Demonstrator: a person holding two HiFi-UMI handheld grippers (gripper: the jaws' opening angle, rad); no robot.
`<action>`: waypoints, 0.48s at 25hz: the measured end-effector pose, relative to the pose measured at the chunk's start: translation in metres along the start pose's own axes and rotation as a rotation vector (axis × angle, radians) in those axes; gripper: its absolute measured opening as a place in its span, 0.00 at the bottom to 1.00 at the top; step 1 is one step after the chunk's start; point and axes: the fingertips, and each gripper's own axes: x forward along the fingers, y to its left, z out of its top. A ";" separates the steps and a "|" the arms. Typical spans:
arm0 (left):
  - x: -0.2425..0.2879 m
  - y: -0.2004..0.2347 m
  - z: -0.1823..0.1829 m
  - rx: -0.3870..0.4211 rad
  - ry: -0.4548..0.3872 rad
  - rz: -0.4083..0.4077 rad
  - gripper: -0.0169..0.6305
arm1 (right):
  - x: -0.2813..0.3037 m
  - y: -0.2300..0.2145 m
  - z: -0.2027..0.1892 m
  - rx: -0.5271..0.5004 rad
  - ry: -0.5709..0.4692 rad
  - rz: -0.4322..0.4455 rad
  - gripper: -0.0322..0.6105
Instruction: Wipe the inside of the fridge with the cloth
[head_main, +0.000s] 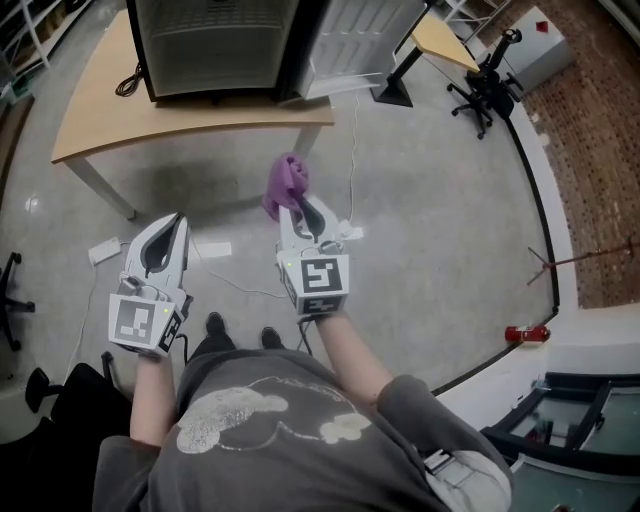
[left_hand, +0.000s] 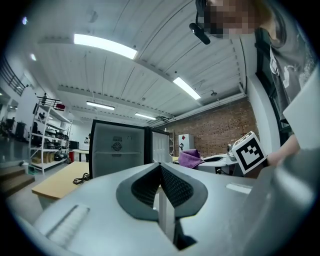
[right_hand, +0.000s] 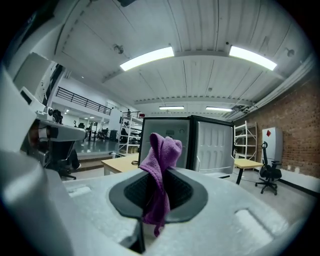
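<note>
Jaws of the right gripper (head_main: 297, 210) pinch the purple cloth (head_main: 285, 184), well in front of the open fridge (head_main: 215, 45). Left gripper (head_main: 176, 222) is closed tight, holding nothing.

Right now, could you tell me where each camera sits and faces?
Head view: on the head, steeply down at left gripper, right gripper, floor; forearms, torso show.
Left gripper view: along its shut, empty jaws toward the fridge.
Right gripper view: along jaws clamping the cloth, toward the fridge.
Shared: all show fridge and cloth.
</note>
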 end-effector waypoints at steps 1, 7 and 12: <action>0.000 -0.004 0.000 0.003 -0.003 0.003 0.05 | -0.002 0.000 -0.001 -0.001 0.002 0.012 0.11; -0.005 -0.022 0.000 -0.015 -0.015 0.025 0.05 | -0.014 -0.008 0.003 -0.035 -0.017 0.026 0.11; -0.005 -0.036 0.000 0.001 -0.019 0.049 0.05 | -0.025 -0.009 0.001 -0.048 -0.019 0.056 0.11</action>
